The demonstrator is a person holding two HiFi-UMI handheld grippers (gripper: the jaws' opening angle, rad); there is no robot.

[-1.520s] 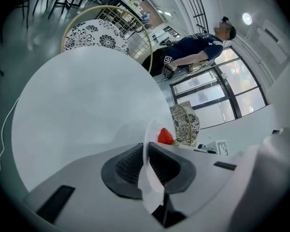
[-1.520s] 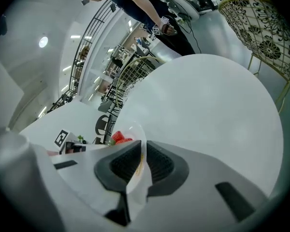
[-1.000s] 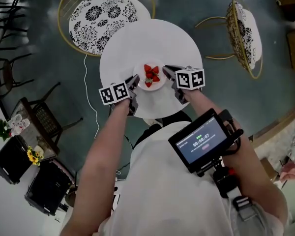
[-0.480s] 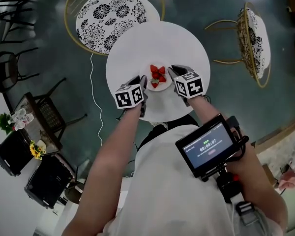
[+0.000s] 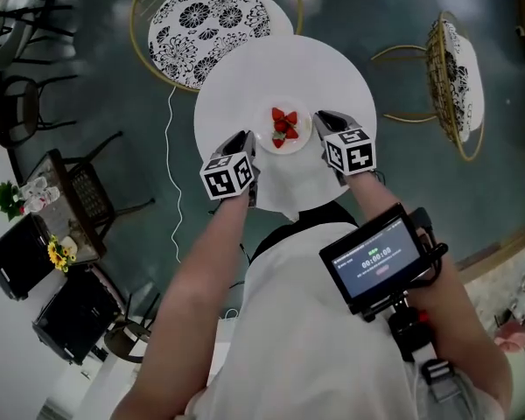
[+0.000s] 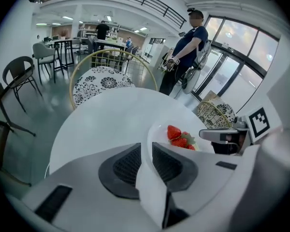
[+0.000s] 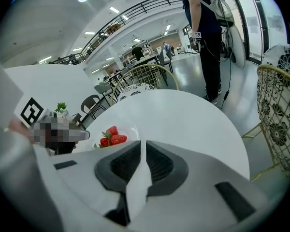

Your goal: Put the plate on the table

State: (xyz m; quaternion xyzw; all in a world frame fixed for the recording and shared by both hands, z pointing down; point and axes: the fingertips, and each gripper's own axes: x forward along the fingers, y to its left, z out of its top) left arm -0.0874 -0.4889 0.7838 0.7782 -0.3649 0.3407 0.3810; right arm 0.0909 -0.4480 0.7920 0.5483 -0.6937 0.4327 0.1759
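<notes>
Left hand-held gripper [image 6: 146, 148] and right hand-held gripper [image 7: 141, 148] are each clamped on opposite rims of the plate [image 5: 266, 126] with strawberries [image 5: 284, 125], near the centre of the round white desk [image 5: 245, 73]; plate-desk contact unclear.

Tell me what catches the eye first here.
Red strawberries on a small white plate stand out mid-picture against the round white table. The left claw and right claw clamp the plate's rim from opposite sides. A floral-patterned chair sits beyond the table.
</notes>
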